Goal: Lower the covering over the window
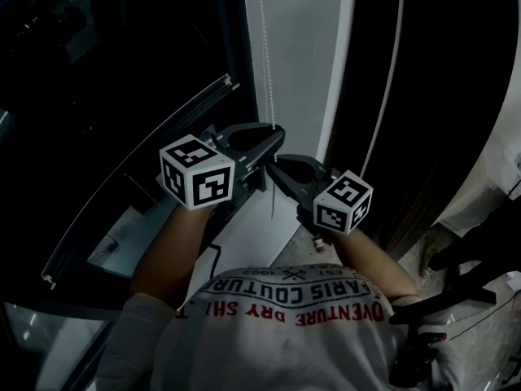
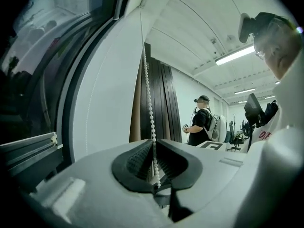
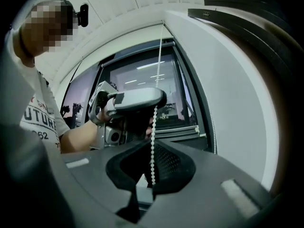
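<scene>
A white bead chain (image 1: 264, 47) hangs down the white window post (image 1: 305, 55). My left gripper (image 1: 275, 139) is shut on the bead chain (image 2: 148, 94), which runs between its dark pads (image 2: 137, 158) in the left gripper view. Just below and to the right, my right gripper (image 1: 278, 169) is shut on the same chain (image 3: 153, 127); the beads drop from the left gripper (image 3: 135, 99) into its jaws. The covering's metal bottom rail (image 1: 138, 173) crosses the dark window glass (image 1: 89, 63) on the left. Both grippers point level at the post.
Dark vertical panels (image 1: 440, 96) stand right of the post. Another person (image 2: 200, 122) stands far off in the room, near office chairs (image 2: 235, 139). A pale sill (image 1: 252, 235) lies below the grippers. Dark equipment (image 1: 456, 300) sits low at the right.
</scene>
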Tool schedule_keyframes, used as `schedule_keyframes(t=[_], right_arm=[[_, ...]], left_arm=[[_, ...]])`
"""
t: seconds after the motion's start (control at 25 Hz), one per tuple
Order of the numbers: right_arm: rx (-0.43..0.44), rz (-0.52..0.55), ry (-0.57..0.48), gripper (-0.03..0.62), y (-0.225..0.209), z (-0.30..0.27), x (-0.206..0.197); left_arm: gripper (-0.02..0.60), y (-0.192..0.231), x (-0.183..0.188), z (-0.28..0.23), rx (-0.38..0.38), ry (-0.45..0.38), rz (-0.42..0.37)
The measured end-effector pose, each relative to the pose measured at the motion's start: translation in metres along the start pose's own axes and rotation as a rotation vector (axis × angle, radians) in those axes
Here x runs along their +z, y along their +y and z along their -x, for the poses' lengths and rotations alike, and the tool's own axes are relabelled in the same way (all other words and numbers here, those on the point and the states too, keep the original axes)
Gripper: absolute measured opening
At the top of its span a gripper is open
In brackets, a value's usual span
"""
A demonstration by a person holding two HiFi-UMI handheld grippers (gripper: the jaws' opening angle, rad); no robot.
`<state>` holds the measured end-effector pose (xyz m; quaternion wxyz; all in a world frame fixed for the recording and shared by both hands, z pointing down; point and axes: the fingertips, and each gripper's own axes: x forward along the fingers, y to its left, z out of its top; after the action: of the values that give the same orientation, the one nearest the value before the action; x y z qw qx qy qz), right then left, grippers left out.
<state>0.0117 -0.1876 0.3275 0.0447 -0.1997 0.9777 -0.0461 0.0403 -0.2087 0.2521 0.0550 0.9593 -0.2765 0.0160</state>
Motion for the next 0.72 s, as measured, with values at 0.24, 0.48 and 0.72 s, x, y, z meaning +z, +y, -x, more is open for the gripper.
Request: schedule_keyframes(t=[0.24,0.48,0.72], right_arm=[[-0.002,-0.007,-0.008,0.021,0.001,0.008,-0.002],[-0.002,-0.024,-0.026,0.020,-0.004,0.018,-0.004],[-0.013,0.015,0.008,0.020,-0.005,0.023,-0.016]], left_arm=[[0.018,-0.006,-0.003,0.001,0.018,0.003,-0.012],[0.015,-0.005,-0.006,0.001,0.032,-0.036,-0.004],[0.014,-0.006,-0.019,-0.002,0.042,-0.028,-0.007]])
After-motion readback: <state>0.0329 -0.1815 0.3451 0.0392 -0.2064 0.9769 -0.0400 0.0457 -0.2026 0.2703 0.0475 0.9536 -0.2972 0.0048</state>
